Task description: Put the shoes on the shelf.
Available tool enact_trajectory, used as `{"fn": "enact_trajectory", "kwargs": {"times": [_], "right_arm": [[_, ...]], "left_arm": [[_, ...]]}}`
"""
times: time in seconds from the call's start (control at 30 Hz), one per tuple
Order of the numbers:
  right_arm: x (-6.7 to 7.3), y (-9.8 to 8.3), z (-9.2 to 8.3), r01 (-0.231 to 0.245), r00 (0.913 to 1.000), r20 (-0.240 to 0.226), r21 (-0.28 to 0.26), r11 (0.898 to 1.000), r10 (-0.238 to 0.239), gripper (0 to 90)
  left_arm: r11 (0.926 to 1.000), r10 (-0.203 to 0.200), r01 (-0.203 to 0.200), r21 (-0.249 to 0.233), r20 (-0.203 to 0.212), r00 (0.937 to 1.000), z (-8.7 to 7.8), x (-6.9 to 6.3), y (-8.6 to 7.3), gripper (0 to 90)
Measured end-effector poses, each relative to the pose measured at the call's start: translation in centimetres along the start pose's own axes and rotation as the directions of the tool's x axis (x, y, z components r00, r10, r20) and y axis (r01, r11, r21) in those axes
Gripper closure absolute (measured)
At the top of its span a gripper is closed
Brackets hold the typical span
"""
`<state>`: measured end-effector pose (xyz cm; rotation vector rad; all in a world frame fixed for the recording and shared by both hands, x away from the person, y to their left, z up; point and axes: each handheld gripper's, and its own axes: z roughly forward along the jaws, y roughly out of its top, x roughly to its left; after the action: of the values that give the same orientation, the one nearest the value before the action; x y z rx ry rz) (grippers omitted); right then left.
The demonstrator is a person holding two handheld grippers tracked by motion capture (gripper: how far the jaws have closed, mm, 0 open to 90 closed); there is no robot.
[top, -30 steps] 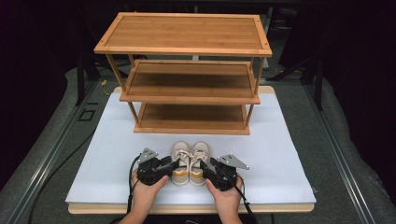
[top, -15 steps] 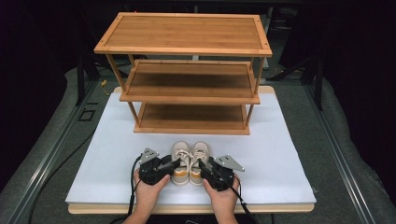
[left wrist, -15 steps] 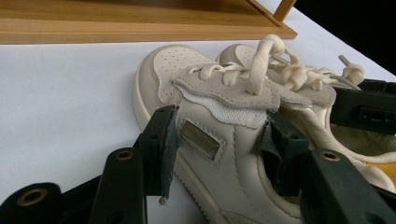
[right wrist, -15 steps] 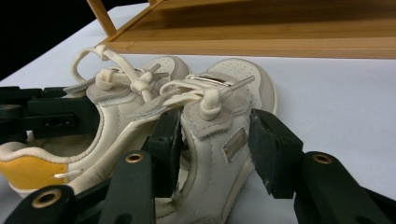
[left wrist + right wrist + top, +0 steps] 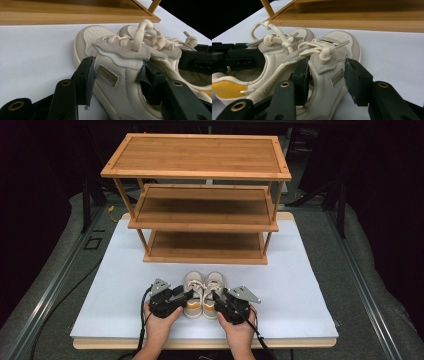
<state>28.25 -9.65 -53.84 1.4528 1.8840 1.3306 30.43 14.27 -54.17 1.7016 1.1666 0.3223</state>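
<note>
With each hand-held gripper — left (image 5: 187, 296), right (image 5: 216, 299) — closed on its own shoe's side wall, the pair (image 5: 204, 287) at the worktop's (image 5: 300, 285) 6 o'clock edge wants one level, simultaneous lift toward the rack (image 5: 202, 240) at 12 o'clock.

Smooth cream leather shoes (image 5: 204, 292) with matt suede tongues, wooden shelf rack (image 5: 200, 195), matt white board (image 5: 300, 285)

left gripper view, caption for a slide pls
Left tool straddling the side wall of a cream shoe on a white mat.
</note>
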Motion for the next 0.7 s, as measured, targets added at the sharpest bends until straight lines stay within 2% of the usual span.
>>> {"fn": "enact_trajectory", "kwargs": {"times": [0.17, 0.5, 0.7], "right_arm": [[-0.02, 0.11, 0.01, -0.006, 1.0, -0.006, 0.008, 1.0, 0.006, 56.3], [-0.05, 0.03, 0.01, -0.049, 0.9987, -0.016, -0.008, 0.999, 0.049, 56.7], [0.01, -0.01, -0.05, -0.038, 0.9991, -0.02, -0.007, 0.999, 0.038, 57.5]], "left_arm": [[1.0, -0.002, 0.002, 0.001, 0.005, 1.0, -0.01, 0.03, 0.03, 51.2], [0.9998, -0.016, 0.016, -0.009, 0.005, 0.9999, -0.06, 0.02, -0.04, 52.9], [0.9995, -0.03, 0.03, -0.012, 0.006, 0.9995, -0.2, -0.02, -0.05, 53.4]]}}
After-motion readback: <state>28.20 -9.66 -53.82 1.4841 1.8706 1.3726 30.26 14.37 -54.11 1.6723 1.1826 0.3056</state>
